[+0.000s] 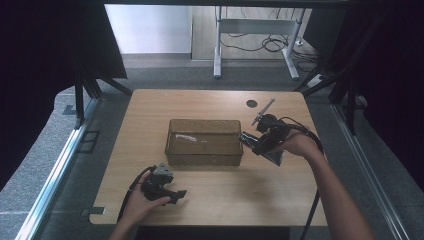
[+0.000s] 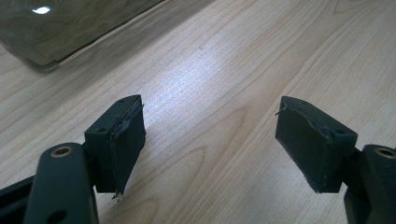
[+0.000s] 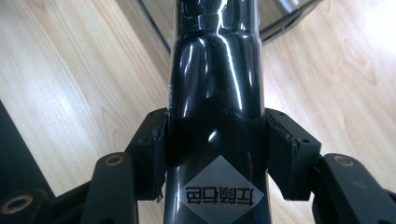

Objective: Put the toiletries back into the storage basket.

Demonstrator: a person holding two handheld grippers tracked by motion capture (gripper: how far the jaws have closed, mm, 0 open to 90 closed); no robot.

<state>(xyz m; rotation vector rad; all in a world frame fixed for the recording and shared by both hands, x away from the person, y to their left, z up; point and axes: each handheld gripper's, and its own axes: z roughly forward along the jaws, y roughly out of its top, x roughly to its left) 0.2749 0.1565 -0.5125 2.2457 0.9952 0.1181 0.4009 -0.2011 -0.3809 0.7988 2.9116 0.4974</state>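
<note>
A smoky see-through bin (image 1: 204, 141) stands in the middle of the wooden table (image 1: 145, 115). Just off its right end, my right gripper (image 1: 256, 142) is shut on a glossy black bottle (image 3: 217, 93) with a grey diamond label. Both pads (image 3: 156, 140) press against the bottle's sides, and its neck points toward the bin's corner (image 3: 285, 21). My left gripper (image 1: 179, 194) lies low near the table's front left, open, with bare wood between its pads (image 2: 128, 140). A corner of the bin (image 2: 70, 28) shows beyond it.
A small black round disc (image 1: 251, 103) lies on the table behind the bin, toward the right. Past the far edge stands a white desk frame (image 1: 255, 30) with cables on the floor. Dark curtains and metal rails flank the table.
</note>
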